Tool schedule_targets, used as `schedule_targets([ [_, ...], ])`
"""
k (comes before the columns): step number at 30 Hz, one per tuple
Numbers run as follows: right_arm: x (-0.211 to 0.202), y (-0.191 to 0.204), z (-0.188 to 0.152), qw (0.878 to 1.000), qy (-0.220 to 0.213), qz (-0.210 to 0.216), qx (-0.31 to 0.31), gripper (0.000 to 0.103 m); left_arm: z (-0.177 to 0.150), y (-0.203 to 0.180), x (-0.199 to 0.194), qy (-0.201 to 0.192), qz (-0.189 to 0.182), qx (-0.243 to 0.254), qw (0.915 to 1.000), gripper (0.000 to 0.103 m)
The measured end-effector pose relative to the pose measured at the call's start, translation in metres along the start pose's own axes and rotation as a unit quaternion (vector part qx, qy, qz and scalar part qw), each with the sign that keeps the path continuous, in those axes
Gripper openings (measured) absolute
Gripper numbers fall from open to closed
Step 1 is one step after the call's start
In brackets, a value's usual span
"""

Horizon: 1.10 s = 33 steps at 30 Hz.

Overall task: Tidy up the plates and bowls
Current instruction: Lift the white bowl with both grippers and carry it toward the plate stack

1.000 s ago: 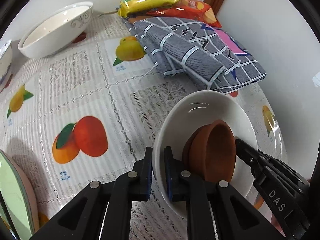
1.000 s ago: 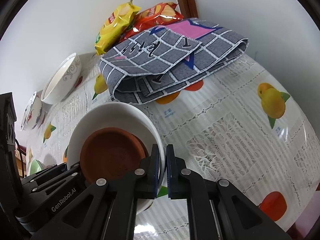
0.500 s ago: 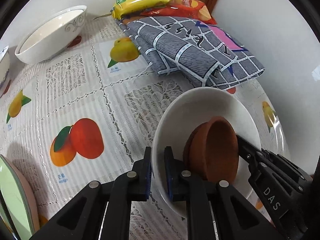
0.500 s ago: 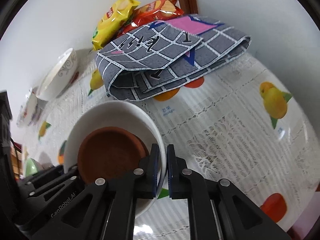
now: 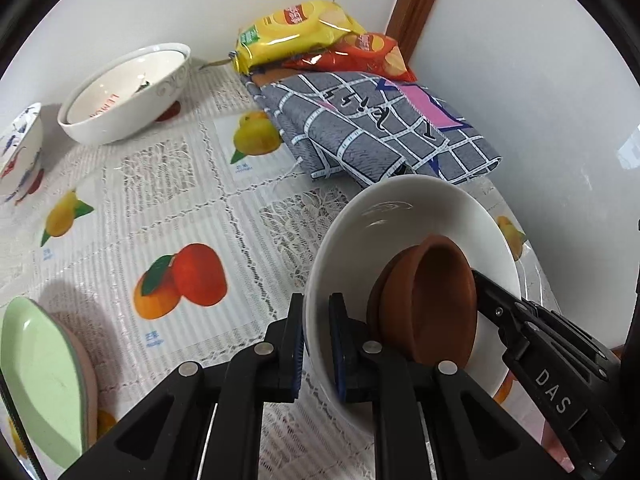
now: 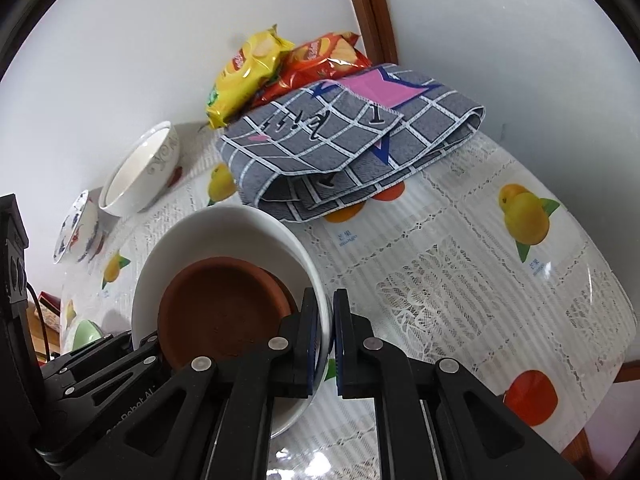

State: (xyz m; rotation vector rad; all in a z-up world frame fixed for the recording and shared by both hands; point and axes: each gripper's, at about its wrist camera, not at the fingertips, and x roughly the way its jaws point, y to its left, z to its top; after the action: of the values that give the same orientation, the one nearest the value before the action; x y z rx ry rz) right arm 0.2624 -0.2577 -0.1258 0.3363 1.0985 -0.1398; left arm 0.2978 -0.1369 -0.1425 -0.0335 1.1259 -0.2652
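Note:
A white bowl (image 5: 404,216) with a brown clay dish (image 5: 432,300) inside it is held above the fruit-print tablecloth. My left gripper (image 5: 316,344) is shut on the bowl's left rim. My right gripper (image 6: 327,332) is shut on the opposite rim of the white bowl (image 6: 224,232), beside the brown dish (image 6: 224,300). The right gripper's body also shows in the left wrist view (image 5: 552,360). A large white bowl (image 5: 124,92) and a blue-patterned bowl (image 5: 20,148) stand at the far left by the wall. A green plate (image 5: 36,376) stacked on a pink one lies at the near left.
A folded grey checked cloth (image 5: 380,128) lies at the back right, with yellow (image 5: 296,32) and red (image 5: 360,56) snack bags behind it in the wall corner. The table's right edge (image 6: 600,392) is near the right gripper. The tablecloth (image 5: 168,200) spreads left.
Both grippers, still shut on the white bowl, have drawn back and risen slightly; the cloth and far bowls now sit farther off in both views.

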Motion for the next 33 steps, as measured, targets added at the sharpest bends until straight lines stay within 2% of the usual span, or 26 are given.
schedule_targets([
  [16, -0.026, 0.026, -0.007, 0.999, -0.012, 0.032, -0.007, 0.007, -0.009, 0.018, -0.042, -0.022, 0.022, -0.014, 0.9994, 0.012],
  [33, -0.035, 0.057, -0.014, 0.998, -0.016, 0.049, -0.021, 0.007, -0.018, 0.046, -0.064, -0.034, 0.033, -0.036, 0.9982, 0.011],
])
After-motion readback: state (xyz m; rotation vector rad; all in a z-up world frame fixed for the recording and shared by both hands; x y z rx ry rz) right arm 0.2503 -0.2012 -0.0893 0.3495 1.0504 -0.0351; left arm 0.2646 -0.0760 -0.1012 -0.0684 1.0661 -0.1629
